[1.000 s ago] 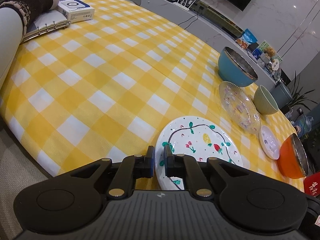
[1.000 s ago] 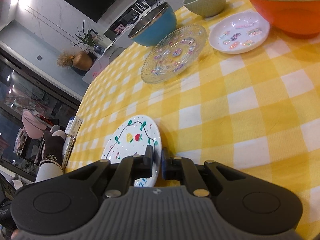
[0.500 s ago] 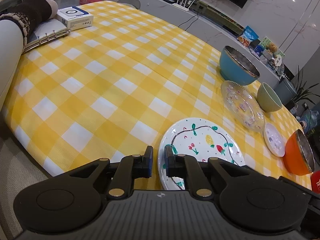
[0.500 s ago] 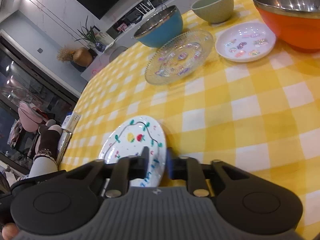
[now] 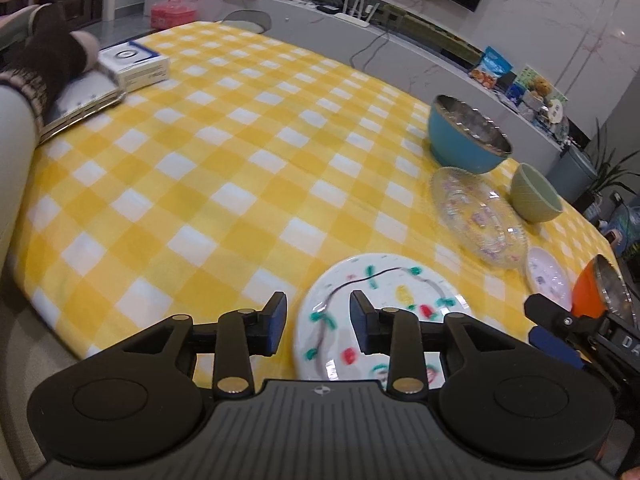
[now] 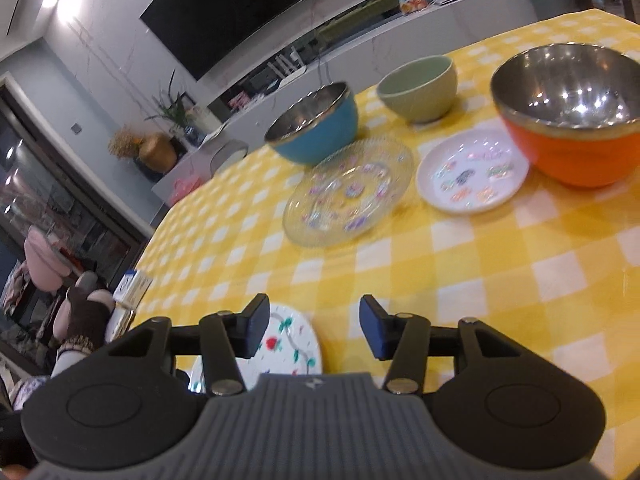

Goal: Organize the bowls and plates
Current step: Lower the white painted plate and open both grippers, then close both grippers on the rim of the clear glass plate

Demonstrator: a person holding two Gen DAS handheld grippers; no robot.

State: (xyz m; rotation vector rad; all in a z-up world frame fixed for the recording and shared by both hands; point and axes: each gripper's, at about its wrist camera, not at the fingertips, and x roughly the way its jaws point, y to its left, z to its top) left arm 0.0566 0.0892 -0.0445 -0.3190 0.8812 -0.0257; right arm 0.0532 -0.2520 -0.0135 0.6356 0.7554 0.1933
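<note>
Nothing stacked yet: painted plate point(image 5: 384, 312) at lower centre, bowls upper right; left gripper point(image 5: 318, 326) and right gripper point(image 6: 312, 330), jaws just parted, grip nothing

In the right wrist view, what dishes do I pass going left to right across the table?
Painted white plate → blue bowl → clear glass plate → green bowl → small white plate → orange bowl.
</note>
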